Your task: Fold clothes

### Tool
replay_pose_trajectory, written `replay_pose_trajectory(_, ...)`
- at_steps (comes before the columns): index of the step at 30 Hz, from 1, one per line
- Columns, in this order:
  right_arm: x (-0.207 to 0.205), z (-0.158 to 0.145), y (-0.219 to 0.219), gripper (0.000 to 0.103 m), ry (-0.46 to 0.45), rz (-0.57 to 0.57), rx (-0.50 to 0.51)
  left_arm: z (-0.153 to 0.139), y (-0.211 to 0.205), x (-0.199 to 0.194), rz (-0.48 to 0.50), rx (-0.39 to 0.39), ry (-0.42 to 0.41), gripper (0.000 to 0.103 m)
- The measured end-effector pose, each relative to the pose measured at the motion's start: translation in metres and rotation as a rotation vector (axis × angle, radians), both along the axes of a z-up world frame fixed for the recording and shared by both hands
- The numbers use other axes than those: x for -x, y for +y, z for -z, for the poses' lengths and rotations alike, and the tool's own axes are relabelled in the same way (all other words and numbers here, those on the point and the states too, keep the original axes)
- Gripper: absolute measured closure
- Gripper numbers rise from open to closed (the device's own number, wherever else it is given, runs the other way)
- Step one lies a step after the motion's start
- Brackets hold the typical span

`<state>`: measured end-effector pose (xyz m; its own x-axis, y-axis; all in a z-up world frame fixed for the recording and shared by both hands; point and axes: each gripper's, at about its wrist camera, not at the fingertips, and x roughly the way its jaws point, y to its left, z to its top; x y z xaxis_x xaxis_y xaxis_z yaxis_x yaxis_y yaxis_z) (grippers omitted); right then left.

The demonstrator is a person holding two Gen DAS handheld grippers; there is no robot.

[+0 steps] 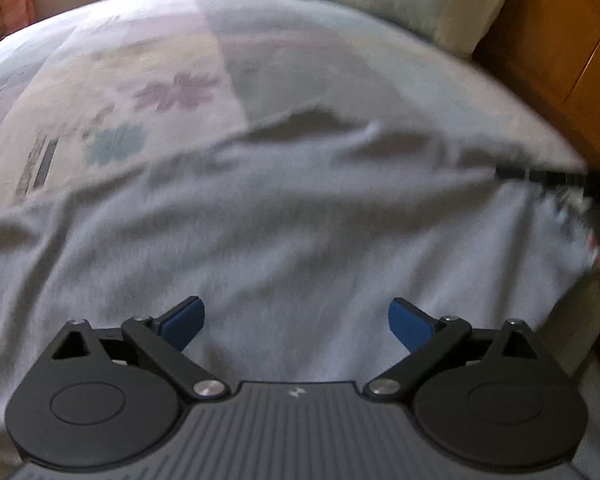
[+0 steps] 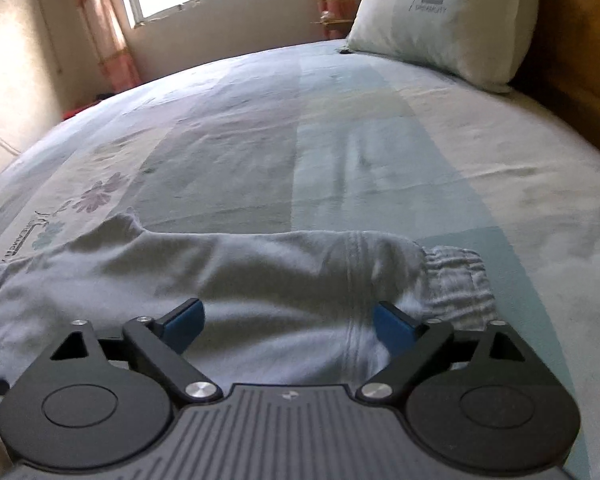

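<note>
We hold both grippers, left (image 1: 296, 326) and right (image 2: 288, 326), wide apart and empty over the pale grey cotton garment (image 2: 240, 280); closing carelessly could bunch its loose wrinkled cloth.

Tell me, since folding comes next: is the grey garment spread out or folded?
Spread out: the grey garment lies wrinkled in one layer across the bed.

Ahead of both grippers the bedsheet (image 2: 300, 128) lies flat and bare — open room forward and to the left. Far ahead on the right the pillow (image 2: 452, 16) blocks the way, with the wooden headboard (image 1: 560, 60) just behind it. Directly under the spread jaws, the grey garment (image 2: 228, 276) — low, rumpled, its ribbed waistband (image 2: 460, 288) to the right.
</note>
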<state>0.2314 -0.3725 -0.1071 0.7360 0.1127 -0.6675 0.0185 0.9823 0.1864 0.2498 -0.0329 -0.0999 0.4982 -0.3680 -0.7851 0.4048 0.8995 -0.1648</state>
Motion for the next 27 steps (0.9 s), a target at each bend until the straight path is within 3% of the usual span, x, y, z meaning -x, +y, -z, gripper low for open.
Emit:
replay_pose_trajectory(5, 0.035, -0.003, 0.025, 0.0, 0.018, -0.085, -0.055, -0.014, -0.024, -0.023, 0.048, 0.094, -0.029, 0.005)
replay_pose_trajectory(10, 0.063, 0.021, 0.043, 0.0, 0.083, -0.137, 0.128, 0.02, -0.057, -0.048, 0.04, -0.001, -0.014, 0.005)
replay_pose_trajectory(13, 0.074, 0.017, 0.04, 0.0, 0.074, -0.143, 0.16, 0.029, -0.072, -0.055, 0.031, -0.049, -0.028, 0.003)
replay_pose_trajectory(17, 0.078, 0.003, 0.047, 0.0, 0.059, -0.126, 0.19, 0.012, -0.068, -0.036, 0.016, 0.004, -0.035, 0.003)
replay_pose_trajectory(20, 0.072, 0.015, 0.06, 0.0, 0.093, -0.171, 0.143, -0.003, -0.06, -0.011, -0.013, 0.035, -0.074, 0.003)
replay_pose_trajectory(25, 0.074, 0.026, 0.063, 0.0, 0.078, -0.138, 0.124, -0.006, -0.038, 0.026, -0.093, 0.002, -0.142, 0.003)
replay_pose_trajectory(27, 0.072, 0.026, 0.064, 0.0, 0.083, -0.14, 0.129, 0.002, -0.03, 0.033, -0.114, -0.003, -0.112, 0.003)
